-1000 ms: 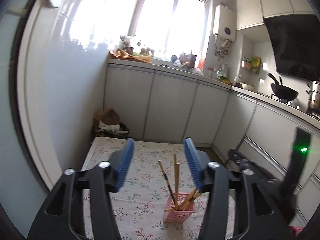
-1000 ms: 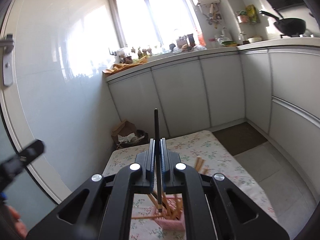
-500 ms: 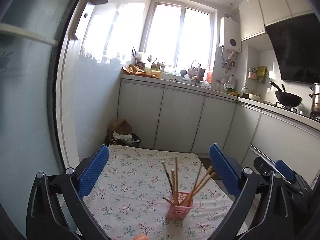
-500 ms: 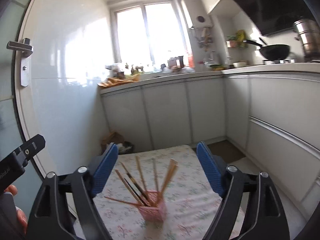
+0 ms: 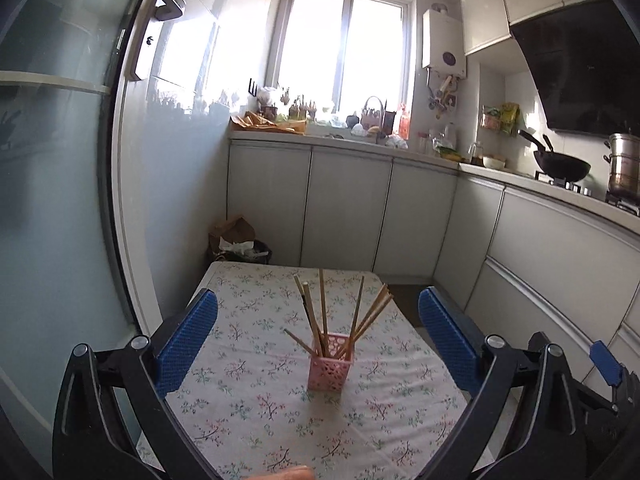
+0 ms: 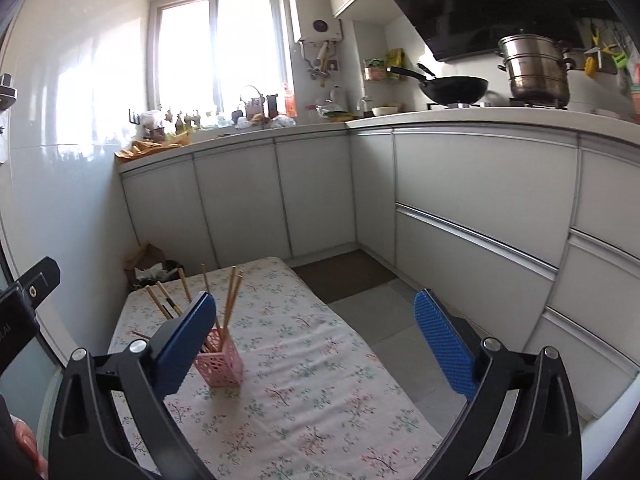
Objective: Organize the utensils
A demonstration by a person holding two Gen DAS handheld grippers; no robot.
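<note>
A pink lattice holder [image 5: 330, 361] stands upright on the floral tablecloth [image 5: 256, 400] and holds several wooden chopsticks [image 5: 322, 312] that lean in different directions. My left gripper [image 5: 318, 328] is wide open and empty, raised above the table, with the holder seen between its blue pads. My right gripper [image 6: 316, 340] is wide open and empty. In the right wrist view the holder [image 6: 221, 358] sits just behind the left pad, with its chopsticks [image 6: 231, 298] rising above it.
The small table stands in a narrow kitchen. White cabinets [image 6: 460, 208] run along the back and right. A bin with paper [image 5: 240, 246] sits past the table's far left corner. A wok [image 6: 452, 89] and steel pot [image 6: 534, 68] are on the stove. Tiled floor [image 6: 380, 312] lies right of the table.
My right gripper opened and let go of the dark chopstick, which is now in the holder. Both grippers opened wide and drew back and up from the holder.
</note>
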